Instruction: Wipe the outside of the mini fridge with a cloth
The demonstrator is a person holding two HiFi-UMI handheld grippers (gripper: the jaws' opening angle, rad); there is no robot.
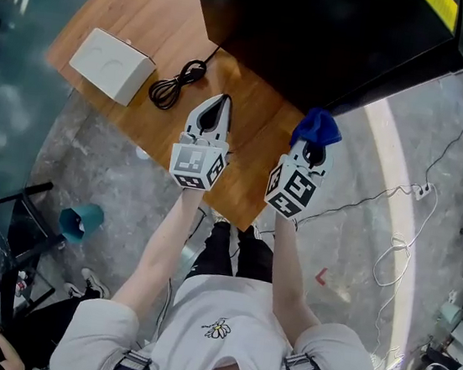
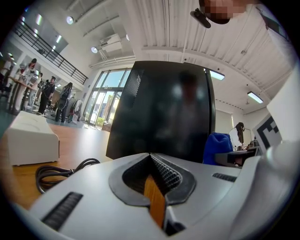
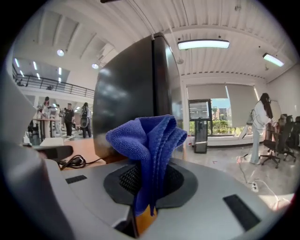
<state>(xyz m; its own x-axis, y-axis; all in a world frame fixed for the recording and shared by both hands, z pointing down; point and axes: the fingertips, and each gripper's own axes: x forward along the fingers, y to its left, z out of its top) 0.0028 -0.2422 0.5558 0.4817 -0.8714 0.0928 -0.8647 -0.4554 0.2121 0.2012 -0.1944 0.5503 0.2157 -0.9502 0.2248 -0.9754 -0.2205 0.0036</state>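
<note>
The black mini fridge (image 1: 319, 31) stands at the far end of a low wooden table (image 1: 149, 101); it fills the middle of the left gripper view (image 2: 161, 112) and shows at the left of the right gripper view (image 3: 129, 93). My right gripper (image 1: 312, 152) is shut on a blue cloth (image 1: 316, 127), which bunches up above its jaws (image 3: 147, 145) a short way in front of the fridge. My left gripper (image 1: 216, 112) is shut and holds nothing, hovering over the table left of the cloth (image 2: 218, 147).
A white box (image 1: 112, 64) and a coiled black cable (image 1: 177, 84) lie on the table left of the fridge. White cables (image 1: 402, 236) run over the grey floor at the right. A teal bin (image 1: 81, 221) sits on the floor at the left.
</note>
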